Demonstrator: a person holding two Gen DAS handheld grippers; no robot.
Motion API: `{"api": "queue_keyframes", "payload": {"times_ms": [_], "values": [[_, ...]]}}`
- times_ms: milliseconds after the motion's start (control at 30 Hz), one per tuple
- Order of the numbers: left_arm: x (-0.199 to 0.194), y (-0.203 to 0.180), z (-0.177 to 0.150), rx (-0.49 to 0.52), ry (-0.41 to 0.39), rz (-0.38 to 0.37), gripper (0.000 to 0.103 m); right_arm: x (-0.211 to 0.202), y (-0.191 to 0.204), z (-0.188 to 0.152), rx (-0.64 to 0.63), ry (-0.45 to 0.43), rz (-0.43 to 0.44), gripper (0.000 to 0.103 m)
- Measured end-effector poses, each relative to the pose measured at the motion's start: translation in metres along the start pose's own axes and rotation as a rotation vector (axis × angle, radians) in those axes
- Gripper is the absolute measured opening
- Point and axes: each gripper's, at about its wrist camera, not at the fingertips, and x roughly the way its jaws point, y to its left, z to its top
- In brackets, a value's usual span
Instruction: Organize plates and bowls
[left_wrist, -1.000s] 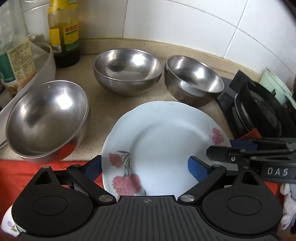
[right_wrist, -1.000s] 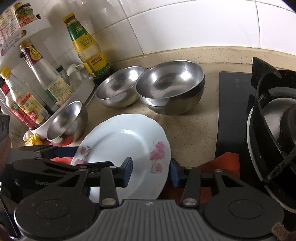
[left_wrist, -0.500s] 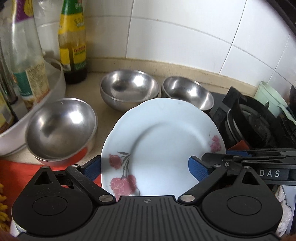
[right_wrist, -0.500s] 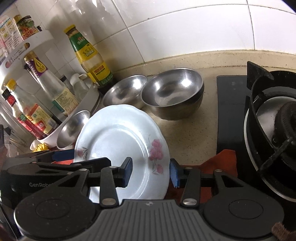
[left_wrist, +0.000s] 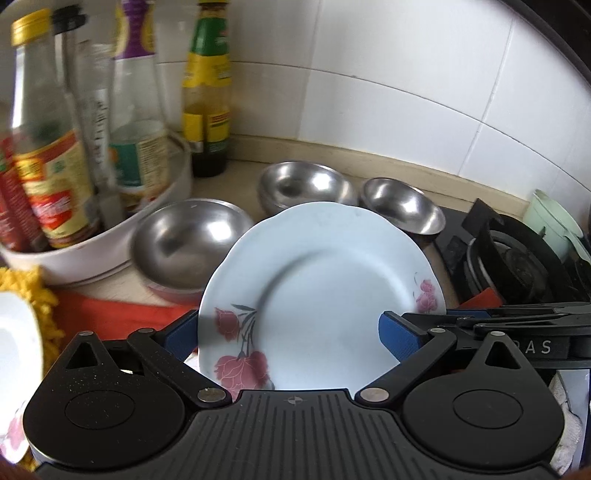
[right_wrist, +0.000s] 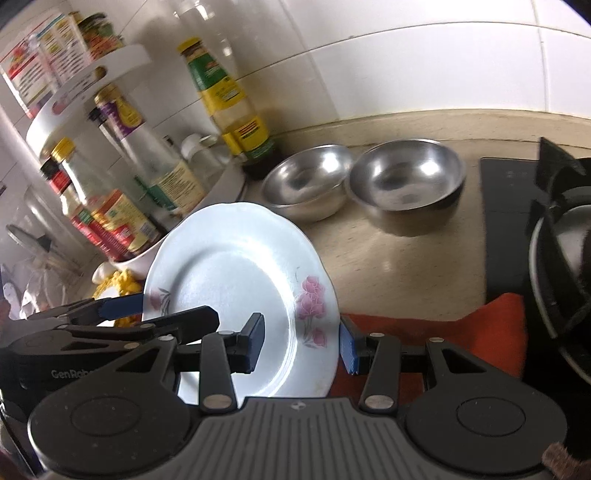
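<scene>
left tool (left_wrist: 290, 334) wide around floral plate (left_wrist: 317, 295), right tool (right_wrist: 301, 341) clamping its rim

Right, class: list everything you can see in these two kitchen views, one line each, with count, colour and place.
plate: one, white with pink flowers, tilted up between both grippers
bowls: three, steel, on the counter
bottles: several, mixed colours, back left
tray: one, white, under bottles
cloth: one, orange-red, front of the counter
stove: one, black, right
left gripper: black, blue pads, around the plate
right gripper: black, blue pads, at the plate's rim
</scene>
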Motion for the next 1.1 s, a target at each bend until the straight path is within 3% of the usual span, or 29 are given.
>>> {"api": "queue_keyframes", "payload": {"times_ms": [533, 1100], "values": [[-0.040, 0.049, -0.032, -0.133, -0.010, 0.114, 0.101, 0.028, 0.050, -0.010, -0.102, 0.105, 0.111, 0.041], [-0.056, 0.086, -0.062, -0.243, 0.029, 0.161, 0.101, 0.053, 0.088, -0.026, -0.171, 0.207, 0.155, 0.041]]}}
